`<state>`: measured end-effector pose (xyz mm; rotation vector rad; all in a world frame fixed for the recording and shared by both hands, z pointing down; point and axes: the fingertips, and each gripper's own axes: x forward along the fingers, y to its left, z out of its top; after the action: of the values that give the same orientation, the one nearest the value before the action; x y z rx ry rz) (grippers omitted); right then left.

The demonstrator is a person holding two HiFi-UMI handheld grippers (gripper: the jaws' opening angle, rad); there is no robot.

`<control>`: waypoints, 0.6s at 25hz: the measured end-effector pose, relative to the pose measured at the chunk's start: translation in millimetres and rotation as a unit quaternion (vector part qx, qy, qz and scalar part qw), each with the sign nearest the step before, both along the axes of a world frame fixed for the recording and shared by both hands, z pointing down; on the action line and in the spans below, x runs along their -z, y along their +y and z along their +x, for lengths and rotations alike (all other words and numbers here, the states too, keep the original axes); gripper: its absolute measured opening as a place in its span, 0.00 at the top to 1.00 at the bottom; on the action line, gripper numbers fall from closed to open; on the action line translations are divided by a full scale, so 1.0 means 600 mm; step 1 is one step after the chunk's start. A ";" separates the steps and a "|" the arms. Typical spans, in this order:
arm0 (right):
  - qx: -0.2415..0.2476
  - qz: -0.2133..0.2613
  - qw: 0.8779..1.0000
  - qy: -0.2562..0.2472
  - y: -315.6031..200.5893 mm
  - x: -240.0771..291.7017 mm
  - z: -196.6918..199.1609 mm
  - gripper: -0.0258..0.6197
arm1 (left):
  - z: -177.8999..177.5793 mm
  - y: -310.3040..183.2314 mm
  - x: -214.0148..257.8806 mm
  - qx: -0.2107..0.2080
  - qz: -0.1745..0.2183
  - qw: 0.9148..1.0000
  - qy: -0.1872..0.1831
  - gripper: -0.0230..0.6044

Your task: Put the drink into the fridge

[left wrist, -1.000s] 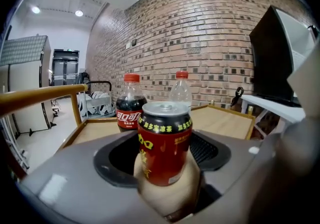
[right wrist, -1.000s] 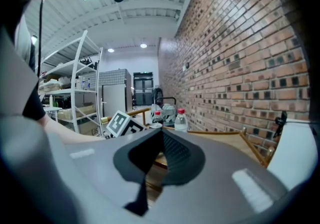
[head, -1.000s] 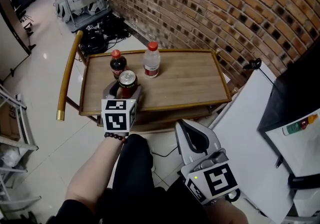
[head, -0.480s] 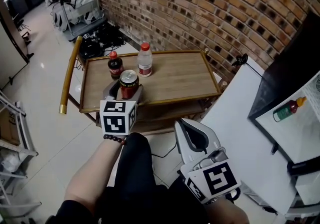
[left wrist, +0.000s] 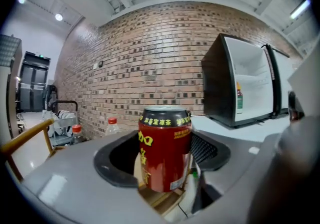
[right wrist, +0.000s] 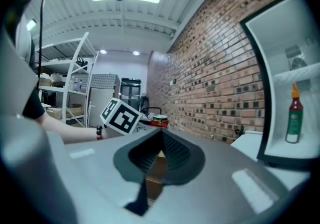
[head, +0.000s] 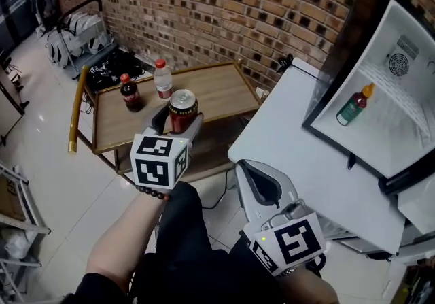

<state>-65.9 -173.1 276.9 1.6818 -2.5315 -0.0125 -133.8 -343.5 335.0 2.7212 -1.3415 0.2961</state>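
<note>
Red can (head: 182, 109) with yellow lettering and black top band; grey left gripper (head: 178, 119) with black-and-white square markers. Red-brown brick wall (head: 224, 10), white-lined black fridge (head: 408, 85), green bottle (head: 352, 108) with orange-red cap.

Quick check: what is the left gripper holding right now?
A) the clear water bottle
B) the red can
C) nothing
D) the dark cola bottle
B: the left gripper has its jaws closed on the upright red can, seen plainly in the left gripper view.

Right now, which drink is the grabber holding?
The red can, clamped in the left gripper; the cola bottle and clear bottle stand on the wooden cart.
</note>
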 end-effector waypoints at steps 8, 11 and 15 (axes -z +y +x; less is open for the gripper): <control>-0.075 0.003 0.997 -0.008 0.126 -0.015 0.081 0.96 | 0.135 0.131 0.029 -0.097 0.015 0.995 0.006 0.44; -0.096 0.010 0.995 -0.008 0.172 -0.011 0.104 0.96 | 0.178 0.182 0.041 -0.128 0.018 0.992 0.008 0.44; -0.128 0.025 0.991 -0.002 0.232 0.013 0.143 0.96 | 0.241 0.245 0.065 -0.171 0.022 0.985 0.014 0.44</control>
<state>20.1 -33.7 269.2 2.0141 -2.3160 -0.0545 11.1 -196.6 295.8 2.9737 -0.8760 0.2545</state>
